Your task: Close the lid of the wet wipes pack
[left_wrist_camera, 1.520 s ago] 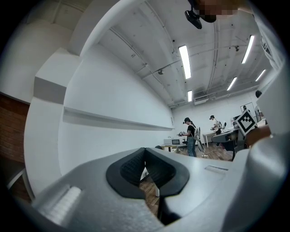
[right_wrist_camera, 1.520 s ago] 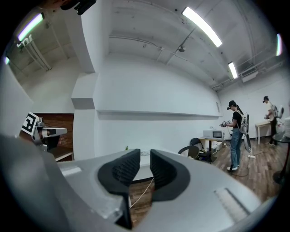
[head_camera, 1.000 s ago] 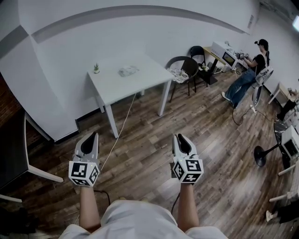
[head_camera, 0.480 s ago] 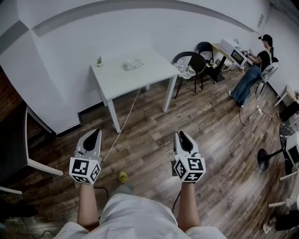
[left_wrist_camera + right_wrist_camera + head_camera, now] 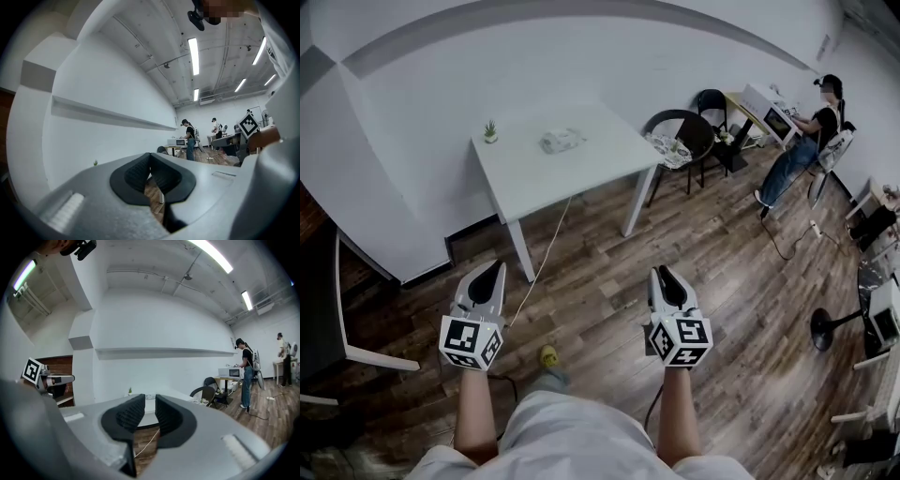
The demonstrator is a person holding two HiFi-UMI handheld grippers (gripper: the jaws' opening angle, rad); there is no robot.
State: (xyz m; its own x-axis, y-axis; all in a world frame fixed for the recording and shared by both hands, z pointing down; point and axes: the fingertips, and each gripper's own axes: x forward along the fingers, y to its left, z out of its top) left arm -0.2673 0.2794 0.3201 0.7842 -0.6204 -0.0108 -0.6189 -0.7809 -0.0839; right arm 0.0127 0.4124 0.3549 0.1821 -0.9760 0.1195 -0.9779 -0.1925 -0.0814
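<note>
The wet wipes pack [image 5: 560,141] lies on a white table [image 5: 581,173] by the far wall; whether its lid is up cannot be made out at this distance. A tiny potted plant [image 5: 490,131] stands at the table's back left corner. My left gripper [image 5: 485,272] and right gripper [image 5: 661,275] are held out side by side over the wooden floor, well short of the table. In the left gripper view the left gripper [image 5: 150,157] has its pads meeting at the tips, with nothing in them. The right gripper [image 5: 150,399] shows a narrow gap, empty, with the table [image 5: 149,420] seen through it.
A white cable [image 5: 539,272] runs from the table across the floor towards me. Black chairs [image 5: 675,131] stand right of the table, and a person [image 5: 806,141] sits at a desk farther right. A fan stand [image 5: 830,319] is at right, dark furniture [image 5: 328,309] at left.
I have walked towards the table, which now looks a little nearer. A yellow shoe has come into view below. Both grippers keep their pose and jaw opening.
</note>
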